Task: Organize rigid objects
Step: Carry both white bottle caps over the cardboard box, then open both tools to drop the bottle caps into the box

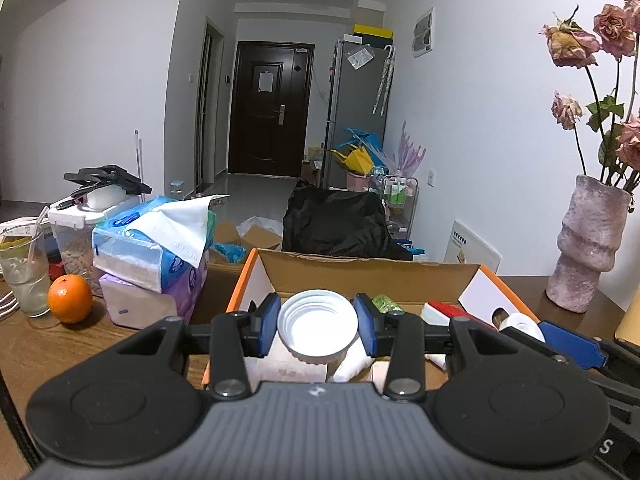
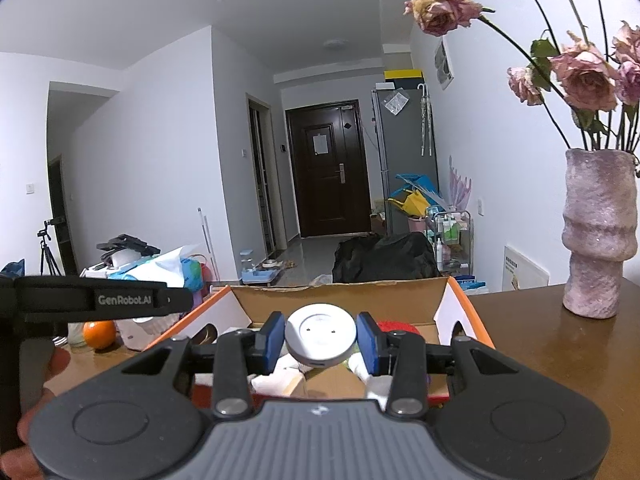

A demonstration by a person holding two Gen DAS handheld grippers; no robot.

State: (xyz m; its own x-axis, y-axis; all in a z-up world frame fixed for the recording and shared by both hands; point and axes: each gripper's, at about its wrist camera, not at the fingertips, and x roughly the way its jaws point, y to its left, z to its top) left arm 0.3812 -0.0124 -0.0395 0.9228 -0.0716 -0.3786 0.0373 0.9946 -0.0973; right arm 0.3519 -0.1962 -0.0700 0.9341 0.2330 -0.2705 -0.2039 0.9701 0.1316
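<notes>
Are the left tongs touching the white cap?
Touching. The left wrist view shows both blue pads of the left tongs pressed against the white cap's sides.

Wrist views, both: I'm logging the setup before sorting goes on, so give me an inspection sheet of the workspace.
Surface: brown wooden table, crowded on its left side.
Job's things: cardboard box open, items inside; white threaded lid; white round device.
Clutter: orange, tissue packs, glass with straw, pink vase of dried roses.
Grippers: left gripper shut on lid; right gripper shut on device.
Cables: white cable at the table's left edge.
Surroundings: hallway, dark door, fridge.
</notes>
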